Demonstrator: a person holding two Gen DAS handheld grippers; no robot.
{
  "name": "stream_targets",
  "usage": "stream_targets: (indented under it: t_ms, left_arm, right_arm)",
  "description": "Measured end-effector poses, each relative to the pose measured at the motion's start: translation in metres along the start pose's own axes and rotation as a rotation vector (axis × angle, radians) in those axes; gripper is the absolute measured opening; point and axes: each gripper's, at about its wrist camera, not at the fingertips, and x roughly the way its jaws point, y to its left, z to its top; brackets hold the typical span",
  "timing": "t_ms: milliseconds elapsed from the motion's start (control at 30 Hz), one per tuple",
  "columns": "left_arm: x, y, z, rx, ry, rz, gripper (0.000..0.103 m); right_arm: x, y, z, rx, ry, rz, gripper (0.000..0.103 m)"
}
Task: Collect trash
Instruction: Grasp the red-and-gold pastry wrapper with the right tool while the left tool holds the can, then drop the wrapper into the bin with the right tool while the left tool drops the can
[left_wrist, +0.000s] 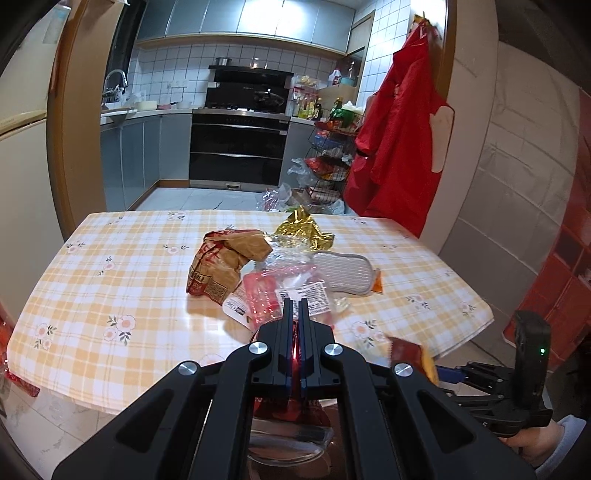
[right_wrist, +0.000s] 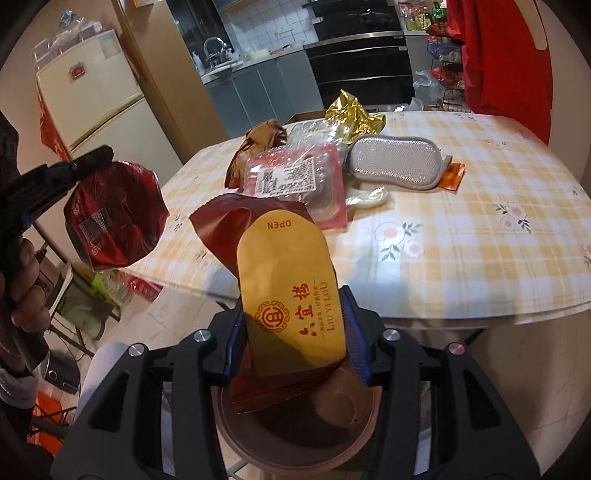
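Observation:
My left gripper (left_wrist: 295, 317) is shut on a crumpled red wrapper (left_wrist: 293, 410); in the right wrist view this red wrapper (right_wrist: 114, 214) hangs from the left gripper (right_wrist: 105, 157) beside the table's near corner. My right gripper (right_wrist: 295, 332) is shut on a yellow and dark red packet (right_wrist: 291, 291), standing tilted between the blue pads (right_wrist: 232, 339) above a round brown bin (right_wrist: 295, 428). On the checked table (left_wrist: 110, 280) lie a brown paper bag (left_wrist: 221, 266), a gold foil (left_wrist: 303, 229), a clear plastic tray (left_wrist: 280, 295), a grey pad (left_wrist: 343, 273) and an orange sachet (left_wrist: 376, 286).
A red apron (left_wrist: 399, 140) hangs on the door frame at the right. Behind the table are the oven (left_wrist: 236, 147) and a wire rack (left_wrist: 328, 162) with bags around it. A fridge (right_wrist: 96, 99) stands left. Wrappers litter the floor (right_wrist: 140, 288).

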Motion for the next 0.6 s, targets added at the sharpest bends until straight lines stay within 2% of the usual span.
stream_targets:
  t_ms: [100,233,400,600]
  left_arm:
    - [-0.008,-0.003,-0.004,-0.006,-0.004,-0.008,0.003]
    - [-0.016,-0.007,-0.009,-0.006,-0.004,-0.013,0.003]
    - [-0.021,-0.017,-0.016,0.020,0.007,-0.023,0.003]
    - [-0.014,-0.034,-0.025,0.051,0.043,-0.051,0.003]
  right_arm:
    - [-0.009,0.008,0.000,-0.010,-0.014,0.016,0.062]
    - [-0.020,0.014,0.003,-0.020,-0.039,0.009,0.066]
    - [-0.043,0.008,0.010,-0.011,-0.123,-0.066,0.084]
    - [-0.069,-0.011,0.020,0.007,-0.208,-0.163,0.091]
